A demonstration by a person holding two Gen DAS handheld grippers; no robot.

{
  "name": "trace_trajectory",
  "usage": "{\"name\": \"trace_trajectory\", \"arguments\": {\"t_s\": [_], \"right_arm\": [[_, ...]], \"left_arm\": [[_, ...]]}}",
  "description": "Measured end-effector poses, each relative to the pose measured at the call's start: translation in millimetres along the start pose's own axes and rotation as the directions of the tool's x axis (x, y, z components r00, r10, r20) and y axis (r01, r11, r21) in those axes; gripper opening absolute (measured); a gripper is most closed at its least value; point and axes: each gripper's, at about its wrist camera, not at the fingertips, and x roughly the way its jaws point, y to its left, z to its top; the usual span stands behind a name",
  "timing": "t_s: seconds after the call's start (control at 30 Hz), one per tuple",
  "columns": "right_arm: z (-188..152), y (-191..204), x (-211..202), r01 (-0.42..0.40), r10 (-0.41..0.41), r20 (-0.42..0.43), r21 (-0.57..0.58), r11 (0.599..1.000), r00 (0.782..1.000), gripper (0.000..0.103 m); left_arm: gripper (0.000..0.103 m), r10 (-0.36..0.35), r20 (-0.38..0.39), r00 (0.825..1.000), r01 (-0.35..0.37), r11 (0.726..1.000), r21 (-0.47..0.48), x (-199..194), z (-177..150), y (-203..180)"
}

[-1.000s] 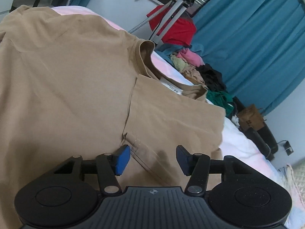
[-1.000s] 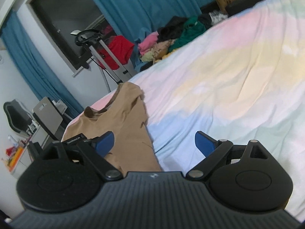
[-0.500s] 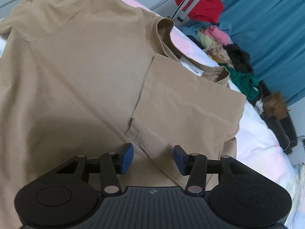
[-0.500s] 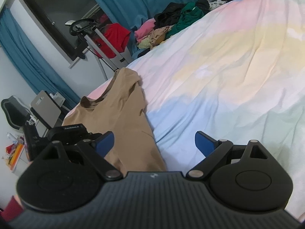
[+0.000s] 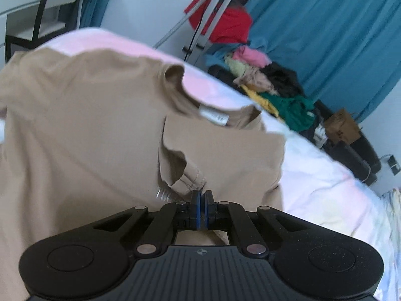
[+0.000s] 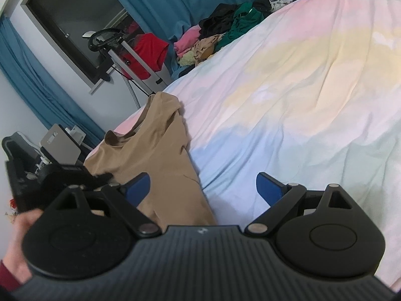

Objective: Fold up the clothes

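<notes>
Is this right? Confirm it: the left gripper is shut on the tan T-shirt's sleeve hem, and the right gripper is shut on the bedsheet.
Not quite. The left gripper is indeed shut on the sleeve hem of the tan T-shirt, but the right gripper is open. The right wrist view shows its blue pads spread wide above the bedsheet, gripping nothing.

black gripper, blue pads, silver pivot screws, dark red sleeve

Soft, even indoor light; left view motion-blurred, fisheye-bent edges.
</notes>
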Motion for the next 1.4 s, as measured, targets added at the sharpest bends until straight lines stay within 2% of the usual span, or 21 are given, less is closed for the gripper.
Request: {"name": "trace_trajectory", "arguments": {"t_s": [0.03,0.13,0.23,0.27,0.3,0.37,0.4,0.43,0.63,0.77,0.97,1.1,1.17,1.27,1.33,1.4], "right_arm": [[0,0,0,0.0,0.0,0.0,0.0,1.0,1.0,0.093],[0,0,-1,0.002,-0.002,0.001,0.0,1.0,1.0,0.093],[0,1,-1,0.003,-0.003,0.003,-0.002,1.0,1.0,0.093],[0,1,-1,0.003,-0.003,0.003,-0.004,1.0,1.0,0.093],[1,1,-1,0.0,0.0,0.002,-0.004,1.0,1.0,0.093],[1,2,-2,-0.01,0.01,0.003,-0.01,1.0,1.0,0.093],[2,2,-3,-0.017,0.017,0.005,-0.016,1.0,1.0,0.093],[2,2,-4,-0.024,0.024,0.006,-0.022,0.999,1.0,0.093],[4,10,-8,-0.073,0.073,-0.013,-0.071,0.995,0.997,0.093],[0,17,-19,-0.106,0.103,-0.029,-0.137,0.985,0.994,0.093],[-16,8,-51,-0.132,0.111,-0.124,-0.175,0.976,0.986,0.093],[-25,-14,-69,-0.133,0.126,-0.198,-0.023,0.991,0.972,0.093],[-33,-28,-75,-0.105,0.12,-0.231,0.077,0.991,0.965,0.093],[-47,-39,-80,-0.018,0.059,-0.287,0.146,0.989,0.956,0.093],[-53,-41,-81,-0.003,0.059,-0.299,0.186,0.982,0.953,0.093],[-61,-35,-79,0.023,0.037,-0.323,0.179,0.984,0.946,0.093]], "left_arm": [[0.003,0.005,0.02,1.0,-0.005,1.0,0.001,-3,4,-2],[0.003,0.081,0.098,0.992,-0.083,0.997,0.007,-2,16,-7],[0.003,0.185,0.136,0.973,-0.195,0.979,0.066,18,19,-9],[0.004,0.189,0.132,0.973,-0.2,0.977,0.077,23,17,-6],[0.005,0.175,0.119,0.977,-0.184,0.98,0.069,24,15,0],[0.017,0.123,0.094,0.988,-0.124,0.992,0.009,20,9,12],[0.027,0.099,0.084,0.992,-0.098,0.995,-0.014,16,6,17],[0.036,0.086,0.079,0.993,-0.086,0.996,-0.003,4,0,19],[0.058,0.015,0.058,0.998,-0.019,0.997,0.068,-79,-42,27],[0.059,-0.027,0.06,0.998,0.02,0.993,0.119,-140,-88,30],[0.06,-0.055,0.065,0.996,0.038,0.971,0.237,-208,-147,41],[0.061,-0.058,0.069,0.996,0.04,0.971,0.236,-230,-163,60],[0.061,-0.071,0.072,0.995,0.053,0.973,0.223,-236,-164,67],[0.062,-0.087,0.078,0.993,0.069,0.975,0.21,-243,-164,78],[0.062,-0.097,0.073,0.993,0.081,0.978,0.194,-243,-163,85],[0.062,-0.108,0.067,0.992,0.094,0.979,0.18,-243,-163,90]]}}
